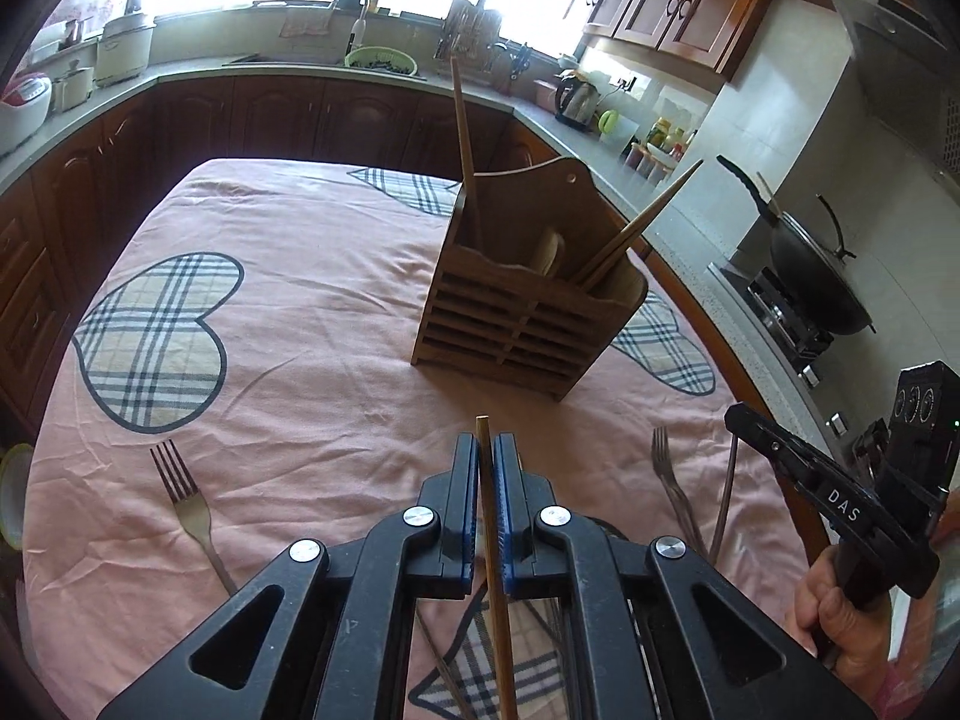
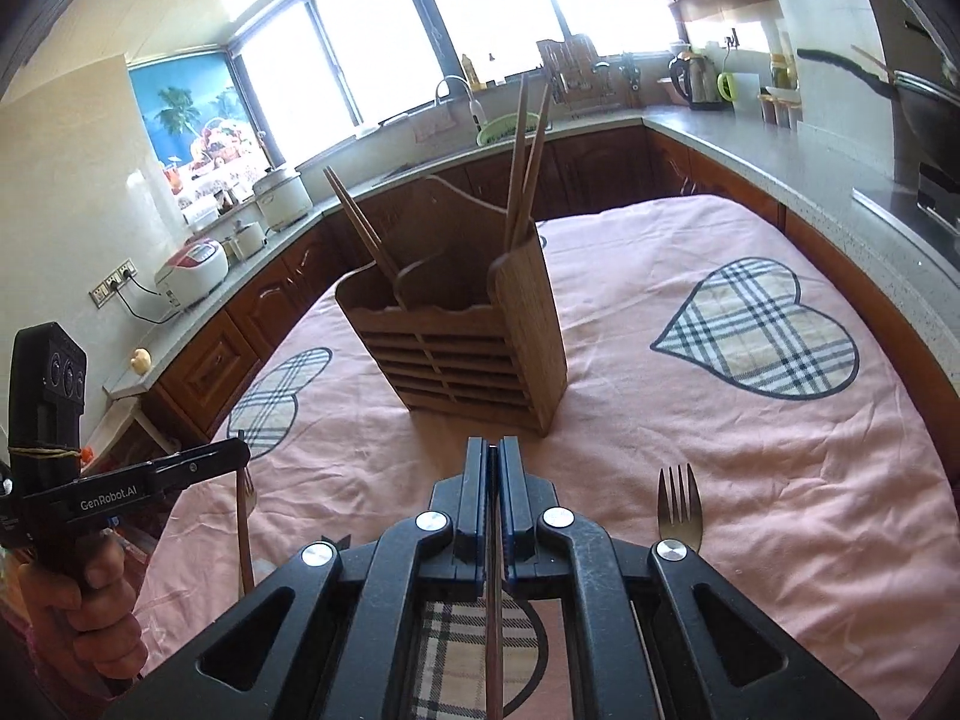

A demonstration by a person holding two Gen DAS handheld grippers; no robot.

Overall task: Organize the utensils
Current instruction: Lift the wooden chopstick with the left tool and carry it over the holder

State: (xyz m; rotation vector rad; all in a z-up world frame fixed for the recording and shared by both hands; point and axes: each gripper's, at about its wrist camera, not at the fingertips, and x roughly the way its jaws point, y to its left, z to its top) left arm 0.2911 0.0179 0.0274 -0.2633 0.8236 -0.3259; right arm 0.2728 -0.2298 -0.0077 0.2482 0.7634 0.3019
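Observation:
My left gripper (image 1: 485,441) is shut on a light wooden chopstick (image 1: 492,540) that runs up between its pads. Ahead on the pink tablecloth stands the wooden utensil holder (image 1: 528,312), with several chopsticks and a pale spoon leaning in it. One fork (image 1: 186,504) lies to the left and another fork (image 1: 666,468) to the right. My right gripper (image 2: 493,444) is shut on a thin dark chopstick (image 2: 493,570), in front of the same holder (image 2: 462,348). A further fork (image 2: 678,510) lies just to its right. Each gripper shows in the other's view, held up by a hand.
The tablecloth (image 1: 312,408) has plaid hearts and covers a table ringed by a kitchen counter. A wok (image 1: 816,276) sits on the stove at right, and a rice cooker (image 2: 192,273) on the left counter. A pale plate (image 1: 12,492) is at the table's left edge.

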